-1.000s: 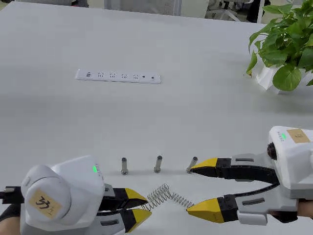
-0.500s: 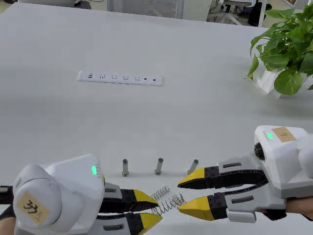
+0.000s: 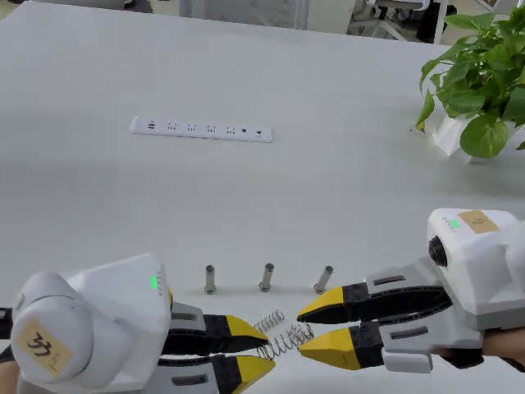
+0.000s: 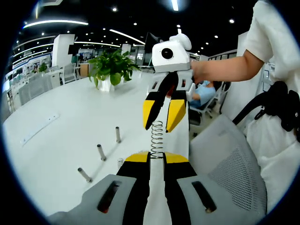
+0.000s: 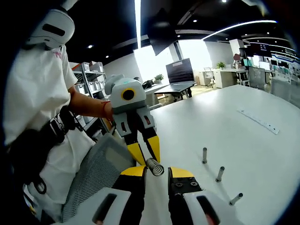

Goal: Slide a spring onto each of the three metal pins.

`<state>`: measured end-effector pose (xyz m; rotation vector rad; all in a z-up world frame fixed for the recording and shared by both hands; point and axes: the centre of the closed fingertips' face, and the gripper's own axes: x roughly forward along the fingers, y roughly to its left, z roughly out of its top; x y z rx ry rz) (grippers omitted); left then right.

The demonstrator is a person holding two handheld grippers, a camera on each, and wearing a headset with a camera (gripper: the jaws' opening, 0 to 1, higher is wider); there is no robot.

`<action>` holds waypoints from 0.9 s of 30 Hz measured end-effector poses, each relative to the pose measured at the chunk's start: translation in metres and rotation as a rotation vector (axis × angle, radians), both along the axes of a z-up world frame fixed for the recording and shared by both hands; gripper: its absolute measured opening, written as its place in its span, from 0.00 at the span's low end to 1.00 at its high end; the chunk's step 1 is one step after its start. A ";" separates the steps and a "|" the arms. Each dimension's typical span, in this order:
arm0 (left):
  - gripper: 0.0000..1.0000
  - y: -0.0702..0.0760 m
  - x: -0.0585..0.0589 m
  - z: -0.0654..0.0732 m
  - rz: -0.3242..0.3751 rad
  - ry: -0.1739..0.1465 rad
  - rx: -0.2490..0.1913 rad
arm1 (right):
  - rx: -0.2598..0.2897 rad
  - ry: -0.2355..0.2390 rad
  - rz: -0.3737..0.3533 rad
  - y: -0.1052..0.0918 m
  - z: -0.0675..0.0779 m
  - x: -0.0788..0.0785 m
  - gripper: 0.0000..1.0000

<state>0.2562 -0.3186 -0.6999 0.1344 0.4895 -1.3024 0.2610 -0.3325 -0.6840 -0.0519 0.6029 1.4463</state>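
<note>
Currently, a spring [image 3: 287, 338] is being gripped at one end by the left tool [image 3: 267, 351], whose jaws are being pressed narrowly onto it. Its other end is being bracketed by the right tool [image 3: 301, 331], with jaws partly apart; contact with the coil cannot be told. Three metal pins [image 3: 267, 277] are standing bare in a row on the surface [image 3: 328, 189], just beyond the spring.

The left tool [image 3: 264, 348] and right tool [image 3: 302, 330] are white-bodied, with black jaws tipped yellow, a green light [image 3: 154, 282] and a tan sticker [image 3: 39, 345] each. The shirt [image 4: 276, 42] is white, short-sleeved.
</note>
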 end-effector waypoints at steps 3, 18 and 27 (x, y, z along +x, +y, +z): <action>0.07 0.000 0.002 0.001 0.007 0.001 -0.008 | 0.026 0.020 -0.026 -0.002 0.002 0.002 0.14; 0.06 -0.002 0.008 0.014 0.040 0.018 -0.080 | 0.207 0.153 -0.155 -0.001 0.019 0.012 0.11; 0.06 -0.003 0.010 0.019 0.051 0.025 -0.104 | 0.264 0.177 -0.185 0.002 0.026 0.014 0.07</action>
